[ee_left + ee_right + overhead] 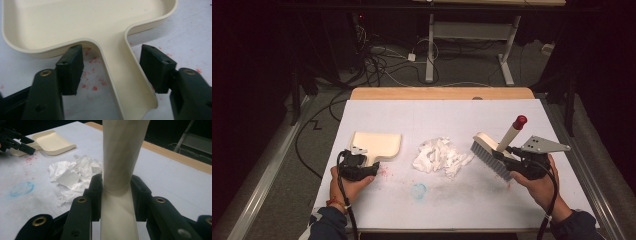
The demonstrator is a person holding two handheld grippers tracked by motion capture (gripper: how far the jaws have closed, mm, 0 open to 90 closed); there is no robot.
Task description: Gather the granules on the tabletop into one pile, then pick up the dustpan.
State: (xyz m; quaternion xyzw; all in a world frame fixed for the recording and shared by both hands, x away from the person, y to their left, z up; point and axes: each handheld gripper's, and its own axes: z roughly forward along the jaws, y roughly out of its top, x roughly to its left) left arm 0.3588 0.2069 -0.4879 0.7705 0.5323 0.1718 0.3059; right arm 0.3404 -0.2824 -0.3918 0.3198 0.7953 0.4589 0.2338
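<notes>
A cream dustpan (377,145) lies flat at the left of the white table sheet (442,115), its handle (125,82) pointing toward me. My left gripper (362,156) straddles that handle, with a gap between the left pad (71,67) and the handle, so it is open (111,63). My right gripper (504,154) is shut on the cream handle (120,157) of a brush (488,152) with a red-capped tip, held tilted at the right. A heap of crumpled white paper (441,156) lies between dustpan and brush.
Red specks (384,171) and a blue smudge (419,190) mark the sheet near the front. The table's wooden far edge (442,93) borders a floor with cables (377,60) and a metal desk frame (430,50). The left gripper (15,141) shows far off by the dustpan (50,142).
</notes>
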